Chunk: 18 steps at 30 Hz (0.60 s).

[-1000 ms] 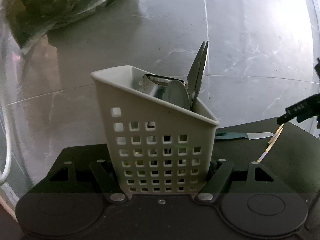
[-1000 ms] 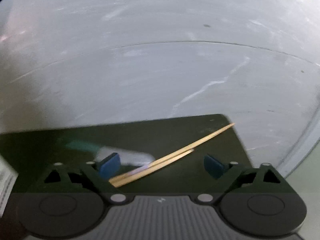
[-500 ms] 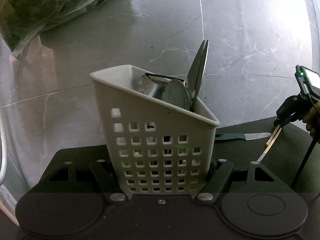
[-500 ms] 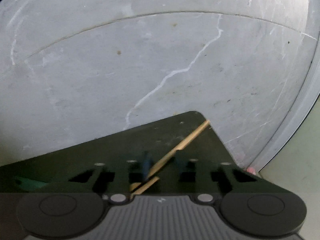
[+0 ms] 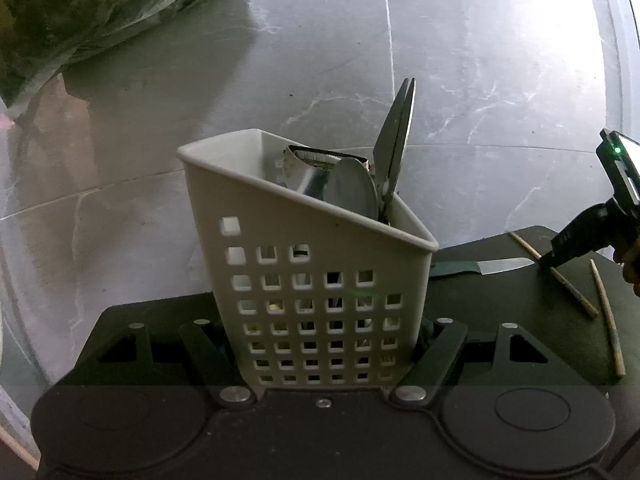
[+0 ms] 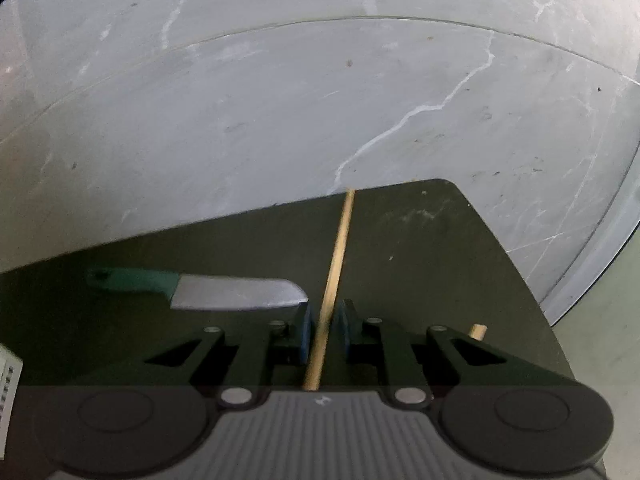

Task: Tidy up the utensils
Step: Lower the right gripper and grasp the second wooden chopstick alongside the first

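Observation:
My left gripper [image 5: 320, 344] is shut on a white perforated utensil caddy [image 5: 304, 280] that stands on a dark mat [image 5: 500, 292]. The caddy holds scissors [image 5: 396, 144], a spoon [image 5: 352, 196] and other metal utensils. My right gripper [image 6: 323, 326] is shut on a wooden chopstick [image 6: 336, 256] low over the mat [image 6: 440, 248]; it shows at the right edge of the left wrist view [image 5: 568, 246]. A second chopstick [image 5: 606, 320] lies apart on the mat; its end shows in the right wrist view [image 6: 478, 331]. A green-handled knife [image 6: 200, 286] lies just left of my right gripper.
A clear plastic bag with dark contents [image 5: 88, 12] lies on the grey marble floor [image 5: 480, 80] at the back left. The mat's far corner [image 6: 444, 184] is close ahead of my right gripper. The caddy's corner [image 6: 8, 376] shows at the left edge.
My right gripper has closed from open onto one chopstick and turned, so the chopstick now points straight ahead. The two chopsticks have come apart. The left gripper and caddy have stayed put.

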Each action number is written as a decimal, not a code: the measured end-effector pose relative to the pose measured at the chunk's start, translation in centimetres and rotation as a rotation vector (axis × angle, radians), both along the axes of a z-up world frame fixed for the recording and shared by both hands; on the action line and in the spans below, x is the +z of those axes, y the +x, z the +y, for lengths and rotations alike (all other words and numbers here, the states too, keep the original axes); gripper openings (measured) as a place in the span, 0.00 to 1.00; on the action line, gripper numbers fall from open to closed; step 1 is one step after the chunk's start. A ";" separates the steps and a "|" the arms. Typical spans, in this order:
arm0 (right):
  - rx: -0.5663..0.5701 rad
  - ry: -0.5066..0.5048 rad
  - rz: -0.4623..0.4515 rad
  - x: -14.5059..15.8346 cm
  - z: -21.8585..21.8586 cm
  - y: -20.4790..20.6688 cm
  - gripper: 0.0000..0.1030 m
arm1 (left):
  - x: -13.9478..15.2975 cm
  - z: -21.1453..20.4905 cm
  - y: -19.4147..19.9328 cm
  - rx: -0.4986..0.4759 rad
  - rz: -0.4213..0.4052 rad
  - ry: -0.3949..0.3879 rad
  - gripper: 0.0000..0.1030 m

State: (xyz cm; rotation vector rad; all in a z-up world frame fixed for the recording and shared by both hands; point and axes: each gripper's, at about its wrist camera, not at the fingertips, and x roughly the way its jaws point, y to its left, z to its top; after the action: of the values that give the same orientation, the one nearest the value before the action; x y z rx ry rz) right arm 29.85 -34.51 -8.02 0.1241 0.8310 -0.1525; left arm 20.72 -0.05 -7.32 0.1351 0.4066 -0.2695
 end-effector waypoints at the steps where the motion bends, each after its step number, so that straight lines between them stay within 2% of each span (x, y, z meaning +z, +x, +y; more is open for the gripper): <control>1: 0.006 -0.005 -0.001 0.1 0.3 -0.3 0.18 | 0.0 0.1 0.0 -0.006 -0.001 0.000 0.74; 4: 0.018 -0.020 0.009 -0.8 0.3 0.2 0.18 | -0.1 0.3 0.1 -0.027 -0.003 0.000 0.74; 6: 0.002 -0.004 0.018 -0.7 0.6 0.0 0.08 | -0.1 0.4 0.2 -0.041 -0.004 -0.001 0.74; 7: -0.018 0.024 0.021 -0.7 0.7 -0.1 0.07 | -0.2 0.5 0.3 -0.051 -0.006 -0.002 0.74; 13: -0.156 0.101 0.007 -0.9 2.7 -2.9 0.07 | -0.3 1.1 0.4 -0.099 -0.011 -0.006 0.74; 18: -0.175 0.132 0.005 -1.1 4.6 -5.8 0.08 | -0.4 1.5 0.5 -0.141 -0.017 -0.007 0.74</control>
State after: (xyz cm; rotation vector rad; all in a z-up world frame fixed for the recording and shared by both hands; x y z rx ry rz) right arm 24.05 -29.91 -9.15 0.3216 0.8349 -0.2628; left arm 21.23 1.47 -7.73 0.1590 0.3798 -0.4089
